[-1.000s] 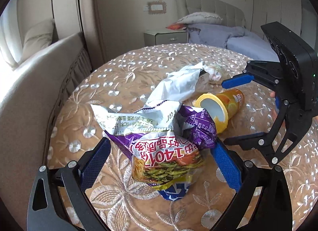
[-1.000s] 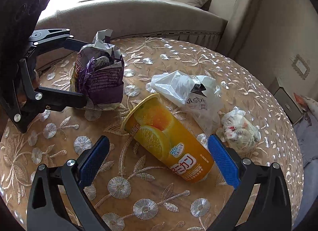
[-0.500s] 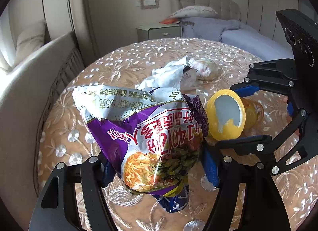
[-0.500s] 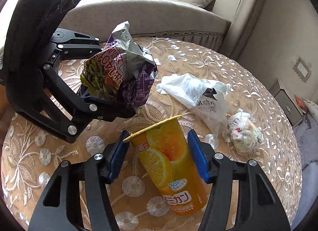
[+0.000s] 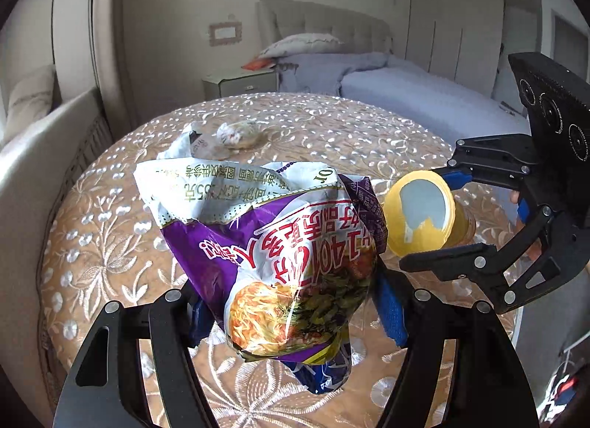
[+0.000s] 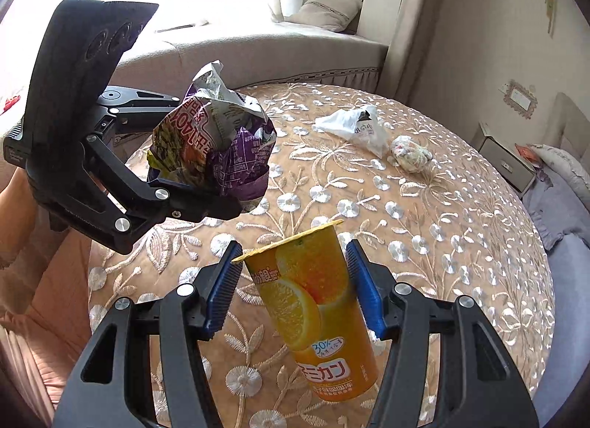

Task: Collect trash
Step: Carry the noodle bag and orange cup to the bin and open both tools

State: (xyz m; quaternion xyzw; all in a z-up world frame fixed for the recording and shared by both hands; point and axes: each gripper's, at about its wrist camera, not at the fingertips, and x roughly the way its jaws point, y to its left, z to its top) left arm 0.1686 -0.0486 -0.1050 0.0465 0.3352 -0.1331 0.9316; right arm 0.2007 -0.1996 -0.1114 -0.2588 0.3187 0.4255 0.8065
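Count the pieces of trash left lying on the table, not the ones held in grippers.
2: a white plastic bag and, just beside it, a crumpled wad, both at the table's far side. The snack bag and orange cup are gripped. More could be hidden behind them.

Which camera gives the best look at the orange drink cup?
The right wrist view. There the orange cup fills the foreground between the right claw pads, its side print and rim readable. The left wrist view shows only its mouth and peeled foil lid, the body mostly hidden behind them.
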